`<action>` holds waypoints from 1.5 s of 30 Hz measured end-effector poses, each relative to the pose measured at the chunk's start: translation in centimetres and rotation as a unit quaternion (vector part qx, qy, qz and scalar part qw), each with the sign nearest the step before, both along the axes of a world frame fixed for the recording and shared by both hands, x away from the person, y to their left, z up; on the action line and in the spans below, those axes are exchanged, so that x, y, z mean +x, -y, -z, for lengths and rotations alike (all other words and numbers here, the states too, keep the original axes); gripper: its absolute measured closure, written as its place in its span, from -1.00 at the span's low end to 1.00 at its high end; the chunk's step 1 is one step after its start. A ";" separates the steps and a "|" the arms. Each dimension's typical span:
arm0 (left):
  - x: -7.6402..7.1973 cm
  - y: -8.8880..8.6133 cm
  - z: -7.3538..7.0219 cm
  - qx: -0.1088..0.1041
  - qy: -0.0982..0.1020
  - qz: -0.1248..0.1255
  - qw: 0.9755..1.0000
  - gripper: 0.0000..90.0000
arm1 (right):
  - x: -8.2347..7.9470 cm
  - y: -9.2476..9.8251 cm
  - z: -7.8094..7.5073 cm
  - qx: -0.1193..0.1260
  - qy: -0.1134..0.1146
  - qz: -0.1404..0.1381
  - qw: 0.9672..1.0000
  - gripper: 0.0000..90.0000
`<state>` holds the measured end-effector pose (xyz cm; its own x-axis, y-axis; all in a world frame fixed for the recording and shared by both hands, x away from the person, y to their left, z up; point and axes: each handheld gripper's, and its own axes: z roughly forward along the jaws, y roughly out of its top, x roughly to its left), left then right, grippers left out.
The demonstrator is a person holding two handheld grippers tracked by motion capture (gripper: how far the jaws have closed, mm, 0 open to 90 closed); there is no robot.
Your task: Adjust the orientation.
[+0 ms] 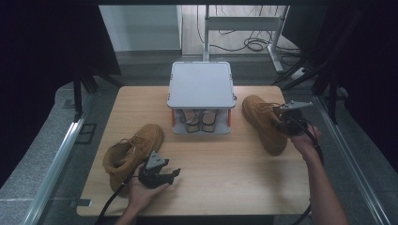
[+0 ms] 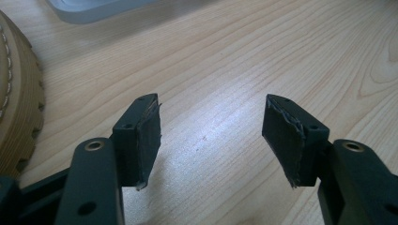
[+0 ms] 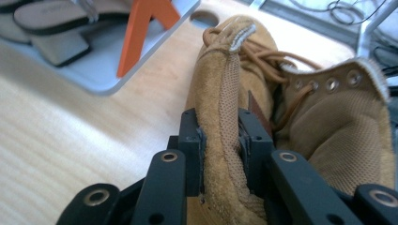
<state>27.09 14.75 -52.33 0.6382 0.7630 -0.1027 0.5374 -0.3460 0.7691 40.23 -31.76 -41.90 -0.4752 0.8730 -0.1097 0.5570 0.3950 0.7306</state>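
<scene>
Rack (image 1: 202,84) with sandals (image 1: 199,121) stands between two tan boots (image 1: 132,152)

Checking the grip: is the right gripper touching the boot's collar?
Touching: the right gripper view shows the right gripper with both pads pressed on the boot's collar.

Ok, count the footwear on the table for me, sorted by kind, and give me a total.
Tan boots: 2, one by the left gripper at, one gripped at its collar by the right gripper at.
Flat shoes on the lower shelf of the grey rack: 2, at and.
Total: 4.
</scene>
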 end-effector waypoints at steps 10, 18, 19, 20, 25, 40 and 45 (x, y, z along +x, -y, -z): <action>0.0 0.0 -0.1 -0.005 0.002 -0.001 1.000 -0.16 | -1.5 0.6 -3.0 0.031 0.043 0.001 0.999 0.69; 0.0 0.0 -0.1 -0.008 0.002 -0.002 1.000 -0.16 | -5.3 0.9 -4.4 0.029 0.074 -0.020 0.997 0.69; -0.1 0.0 -0.2 -0.008 0.002 -0.001 1.000 -0.16 | -6.6 1.0 -4.7 0.032 0.083 -0.023 0.996 0.69; -0.1 0.0 -0.2 -0.008 0.002 -0.001 1.000 -0.16 | -6.6 1.0 -4.7 0.032 0.083 -0.023 0.996 0.69; -0.1 0.1 -0.2 -0.009 0.002 -0.002 1.000 -0.16 | -9.5 0.9 -4.9 0.025 0.104 -0.040 0.993 0.69; -0.5 0.0 -0.2 -0.006 0.001 -0.002 1.000 -0.16 | -16.3 -1.0 0.9 -0.014 0.091 -0.104 0.990 0.66; -0.6 0.1 -0.1 0.003 0.004 0.000 1.000 -0.16 | -17.0 -0.4 1.8 0.021 0.078 -0.109 0.991 0.39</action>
<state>26.44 14.60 -52.20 0.6386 0.7640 -0.0927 0.5315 -0.3507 0.7710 23.20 -31.33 -43.70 -0.6333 0.7565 -0.1630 0.3404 0.4615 0.8192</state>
